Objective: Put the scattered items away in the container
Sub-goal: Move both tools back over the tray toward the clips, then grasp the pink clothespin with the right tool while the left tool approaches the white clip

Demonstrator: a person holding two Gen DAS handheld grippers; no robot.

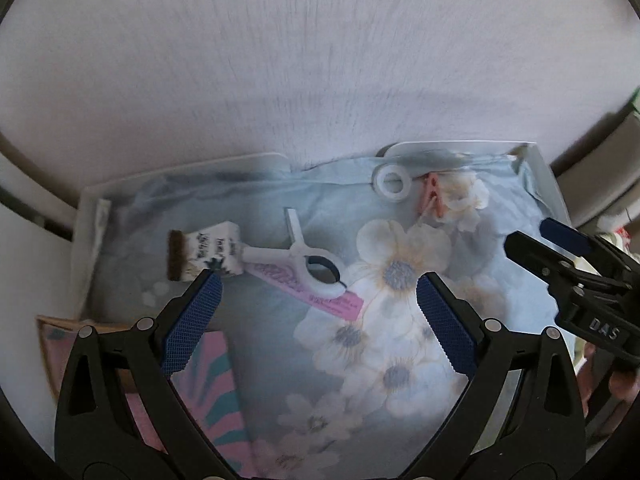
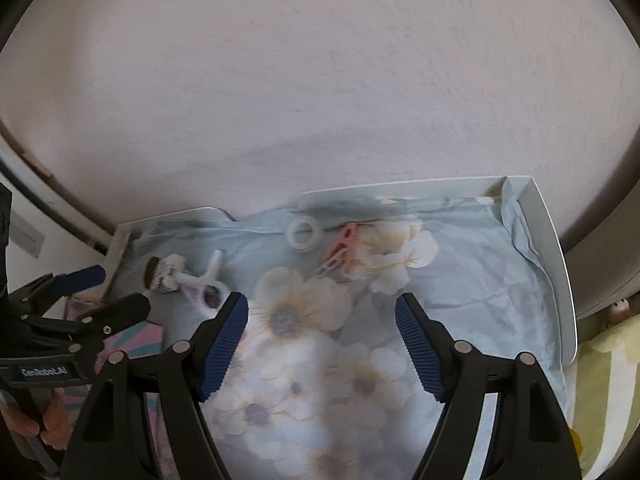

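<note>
Your left gripper (image 1: 318,312) sits nearest the lens, jaws spread wide with nothing between them; your right gripper (image 2: 322,344) is likewise spread and empty, coming in from 3 o'clock in the left wrist view. Beneath both lies the white container (image 2: 560,280), a shallow tray lined with pale blue floral cloth (image 2: 460,280) that fills most of either view. At 7 o'clock in the left view, a pink and teal striped card (image 1: 212,380) rests at the tray's near edge; whether it lies inside or just outside is hard to tell through the blur.

Ahead of your left jaws, near 11 o'clock, lies a white clip (image 1: 308,258) across a pink strip (image 1: 316,296), with a small printed box (image 1: 208,256) touching the clip's end. Farther back, at 1 o'clock, a white ring (image 1: 392,182) sits beside a pink peg (image 1: 430,200).

All of these look light and stiff. The clip is probably smooth plastic and may skid, so pinch across its narrow neck. The box seems to be thin card, so close gently on its flat faces.
</note>
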